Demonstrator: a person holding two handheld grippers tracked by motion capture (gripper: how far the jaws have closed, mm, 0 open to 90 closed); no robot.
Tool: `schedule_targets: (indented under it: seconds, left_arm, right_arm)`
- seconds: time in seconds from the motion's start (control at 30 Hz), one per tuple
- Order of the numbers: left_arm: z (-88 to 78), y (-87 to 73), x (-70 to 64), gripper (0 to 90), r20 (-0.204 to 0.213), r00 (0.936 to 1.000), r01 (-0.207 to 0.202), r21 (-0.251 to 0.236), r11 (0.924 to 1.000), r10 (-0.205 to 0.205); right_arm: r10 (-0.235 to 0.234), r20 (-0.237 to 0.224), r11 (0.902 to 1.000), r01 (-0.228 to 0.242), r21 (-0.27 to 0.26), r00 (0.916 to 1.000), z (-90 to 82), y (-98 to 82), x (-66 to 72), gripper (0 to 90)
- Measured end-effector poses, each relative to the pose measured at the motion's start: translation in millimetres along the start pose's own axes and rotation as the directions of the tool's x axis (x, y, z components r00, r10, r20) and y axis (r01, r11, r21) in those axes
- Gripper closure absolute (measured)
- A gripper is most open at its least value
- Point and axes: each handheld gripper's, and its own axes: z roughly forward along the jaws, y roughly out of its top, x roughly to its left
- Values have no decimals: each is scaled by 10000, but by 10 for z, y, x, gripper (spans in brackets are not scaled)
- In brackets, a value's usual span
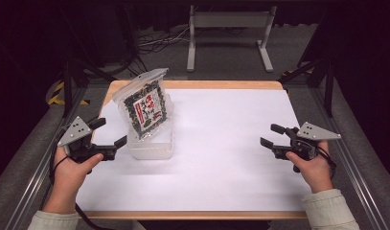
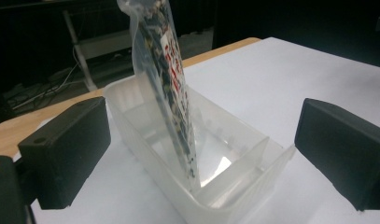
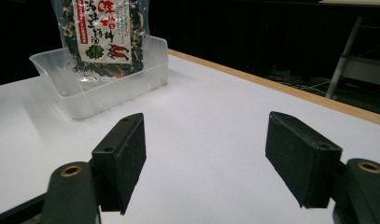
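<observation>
A clear plastic tub [image 1: 152,146] sits on the white tabletop [image 1: 221,158], toward its left side, and serves here as the landmark. A sealed packet [image 1: 145,108] of dark dried food with a red-and-white label stands in the tub, its bottom edge inside and its top leaning up and back beyond the far rim. The left gripper view shows a low divider across the tub, with the packet's lower edge resting just behind it.

The left claw [image 1: 108,132] is just left of the tub, wide open and holding nothing; the tub and packet lie ahead between its jaws. The right claw [image 1: 272,135] is well to the right of the tub, also wide open and empty, low over bare tabletop.

Handling, as a judgement: the packet looks light, soft and crinkly, its film probably slippery and its contents brittle under a hard squeeze. The flat sealed strip along the top seems the best place to pinch. The tub looks thin, light and likely to slide or tip; its rim or side wall offers a hold.
</observation>
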Motion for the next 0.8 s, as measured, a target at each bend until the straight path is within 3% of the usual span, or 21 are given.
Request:
schedule_targets:
  seconds: [0.3,0.6,0.8]
  left_arm:
    - [-1,-288,-11,50,-87,9987,495,124,9987,-494]
    - [80,-515,-57,53,-186,9980,615,421,9972,-607]
    - [133,-684,-81,59,-369,9970,696,261,9972,-687]
  right_arm:
    - [46,302,10000,-48,42,9995,-93,-145,-14,282]
    - [92,576,9999,-86,-107,9983,-125,-265,4,279]
    - [147,724,9996,-130,-233,9973,-137,-345,14,278]
